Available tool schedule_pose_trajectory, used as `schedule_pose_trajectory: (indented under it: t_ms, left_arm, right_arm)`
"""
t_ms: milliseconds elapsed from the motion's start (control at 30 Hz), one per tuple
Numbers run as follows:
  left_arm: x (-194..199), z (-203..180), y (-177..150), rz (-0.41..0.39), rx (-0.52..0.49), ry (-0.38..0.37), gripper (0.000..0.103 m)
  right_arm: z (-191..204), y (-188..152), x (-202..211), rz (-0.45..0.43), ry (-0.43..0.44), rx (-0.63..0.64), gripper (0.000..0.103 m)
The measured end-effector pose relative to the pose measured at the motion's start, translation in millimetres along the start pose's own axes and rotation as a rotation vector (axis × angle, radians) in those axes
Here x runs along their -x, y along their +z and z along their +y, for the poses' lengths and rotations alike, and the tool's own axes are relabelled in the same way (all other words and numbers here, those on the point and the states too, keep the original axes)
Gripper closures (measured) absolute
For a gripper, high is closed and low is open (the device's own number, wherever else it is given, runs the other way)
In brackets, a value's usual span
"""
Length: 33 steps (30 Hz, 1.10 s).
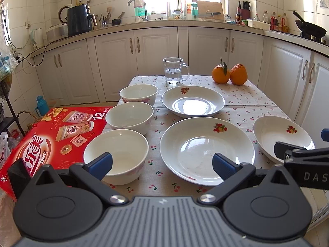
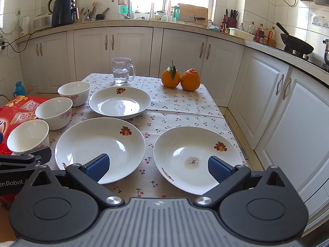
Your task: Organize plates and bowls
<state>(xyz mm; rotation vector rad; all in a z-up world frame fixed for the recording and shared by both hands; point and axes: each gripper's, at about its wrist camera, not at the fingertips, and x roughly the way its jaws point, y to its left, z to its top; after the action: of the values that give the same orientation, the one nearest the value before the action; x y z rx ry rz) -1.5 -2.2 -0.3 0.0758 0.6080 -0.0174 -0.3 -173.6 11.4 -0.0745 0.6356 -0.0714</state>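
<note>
Nothing sorted yet, I judge — three bowls lined along table's left edge, three plates spread singly on cherry-print cloth (right one soiled). My left gripper and right gripper gape wide, empty. All stacking remains.

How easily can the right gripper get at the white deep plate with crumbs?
Probably yes: the right gripper is open, the white deep plate with crumbs lies just ahead, nothing between.
</note>
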Motion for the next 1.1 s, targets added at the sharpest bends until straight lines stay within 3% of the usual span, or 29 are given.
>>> schedule_pose_trajectory:
  t_ms: [1100]
  left_arm:
    - [0.8,-0.3,-0.5,0.0,0.001,0.01,0.001]
  right_arm:
    - [0.7,-0.4,2.2,-0.006,0.003,0.002,0.0]
